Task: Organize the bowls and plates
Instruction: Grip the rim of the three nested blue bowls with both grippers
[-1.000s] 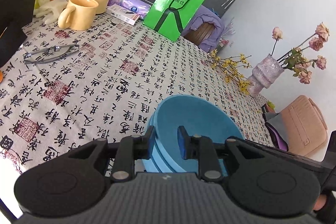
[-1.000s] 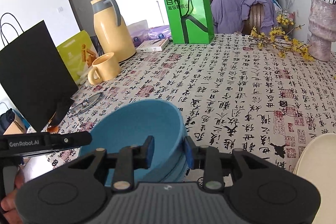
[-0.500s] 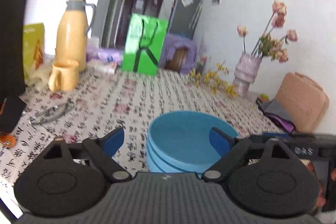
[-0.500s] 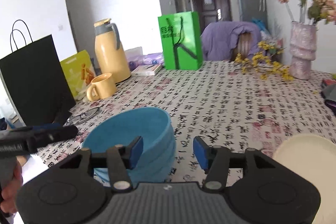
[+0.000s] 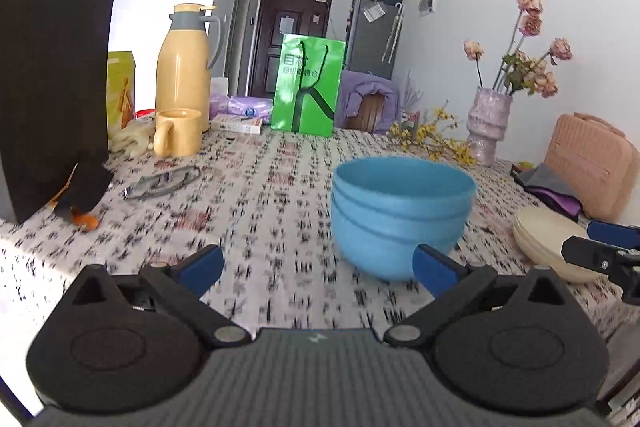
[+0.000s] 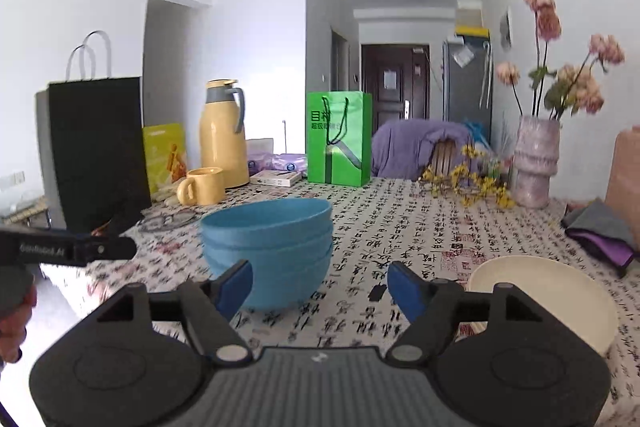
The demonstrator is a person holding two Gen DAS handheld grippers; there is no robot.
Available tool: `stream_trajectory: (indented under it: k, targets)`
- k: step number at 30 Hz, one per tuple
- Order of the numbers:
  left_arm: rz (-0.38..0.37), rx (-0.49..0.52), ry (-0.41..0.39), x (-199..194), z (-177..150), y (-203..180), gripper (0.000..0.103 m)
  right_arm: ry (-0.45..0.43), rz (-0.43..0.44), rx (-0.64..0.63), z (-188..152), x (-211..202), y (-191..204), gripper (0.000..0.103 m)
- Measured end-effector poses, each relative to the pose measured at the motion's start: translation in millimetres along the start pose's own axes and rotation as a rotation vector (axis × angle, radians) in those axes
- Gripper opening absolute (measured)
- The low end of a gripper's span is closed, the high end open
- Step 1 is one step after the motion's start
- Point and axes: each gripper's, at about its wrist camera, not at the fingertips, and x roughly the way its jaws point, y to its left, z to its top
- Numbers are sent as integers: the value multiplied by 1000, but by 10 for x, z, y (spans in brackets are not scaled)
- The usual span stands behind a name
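A stack of blue bowls (image 5: 400, 215) (image 6: 272, 251) stands upright on the patterned tablecloth. My left gripper (image 5: 316, 267) is drawn back from the stack, and its jaws are opening wide with nothing between them. My right gripper (image 6: 320, 281) is also back from the bowls, its jaws opening and nothing gripped. Cream plates (image 5: 548, 239) (image 6: 548, 299) lie to the right of the bowls. In the left wrist view the right gripper's fingers (image 5: 600, 251) reach in over the plates. The left gripper's finger (image 6: 68, 249) shows at the left edge of the right wrist view.
At the back stand a yellow jug (image 5: 184, 67), a yellow mug (image 5: 176, 133), a black paper bag (image 5: 52, 83) and a green bag (image 5: 308, 85). A vase of flowers (image 6: 534, 163) and a pink case (image 5: 592, 167) sit at the right. Glasses (image 5: 164, 183) lie left of the bowls.
Both grippers let go of the blue bowl's rim, opened and pulled back toward the table's near edge. The bowl now rests on the stack, and both views have levelled out.
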Motion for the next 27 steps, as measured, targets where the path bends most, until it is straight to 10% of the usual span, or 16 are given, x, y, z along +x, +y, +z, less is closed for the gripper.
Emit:
stream_trajectory:
  k: [13,27]
  targets:
    - [42,47,-23,-373,-361,63,103,31,-51,113,-430,-202,245,84]
    - [-23,-28,3,-13,7,105,103,63,47,220,-190,137,26,84]
